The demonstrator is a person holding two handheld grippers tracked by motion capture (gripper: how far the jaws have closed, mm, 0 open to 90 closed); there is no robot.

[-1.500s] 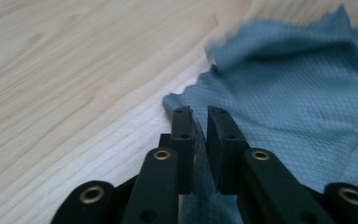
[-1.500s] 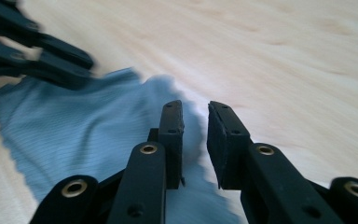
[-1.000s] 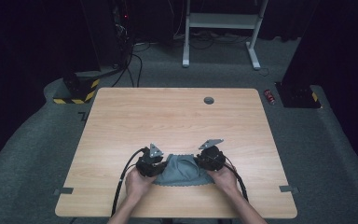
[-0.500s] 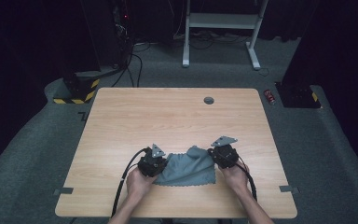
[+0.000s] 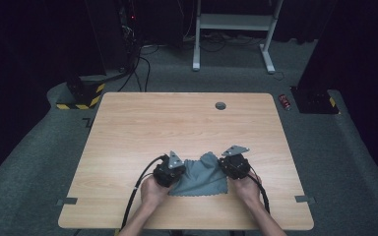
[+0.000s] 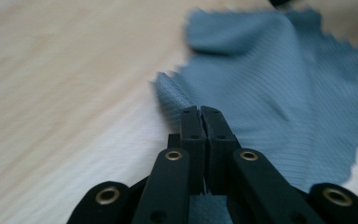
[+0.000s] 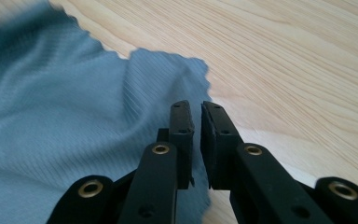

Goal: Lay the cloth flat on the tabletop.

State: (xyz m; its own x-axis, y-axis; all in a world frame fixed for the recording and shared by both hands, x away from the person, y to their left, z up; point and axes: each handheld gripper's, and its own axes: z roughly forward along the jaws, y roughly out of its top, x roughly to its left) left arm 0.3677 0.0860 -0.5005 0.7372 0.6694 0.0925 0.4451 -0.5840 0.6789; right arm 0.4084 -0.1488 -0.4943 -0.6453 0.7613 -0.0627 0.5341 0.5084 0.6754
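Note:
A grey-blue cloth (image 5: 199, 174) with a zigzag edge lies on the wooden table (image 5: 177, 123) near its front edge, between my two grippers. My left gripper (image 5: 178, 172) sits at the cloth's left side. In the left gripper view its jaws (image 6: 200, 112) are shut on a fold of the cloth (image 6: 284, 93), which rises ahead of the tips. My right gripper (image 5: 225, 169) rests at the cloth's right edge. In the right gripper view its jaws (image 7: 196, 114) have just been opening and show a narrow gap with nothing pinched; the cloth (image 7: 51, 116) lies under and left of them.
A round cable hole (image 5: 220, 105) sits in the far part of the tabletop. Beyond the table stand a white desk frame (image 5: 231, 22), a yellow-and-black striped base (image 5: 81, 96) and a small red object (image 5: 285, 102) on the grey carpet.
The cloth was a narrow band between the grippers; now it is spread wider with a corner pushed toward the far side. The left gripper has shifted right; the right gripper moved right, then slightly back.

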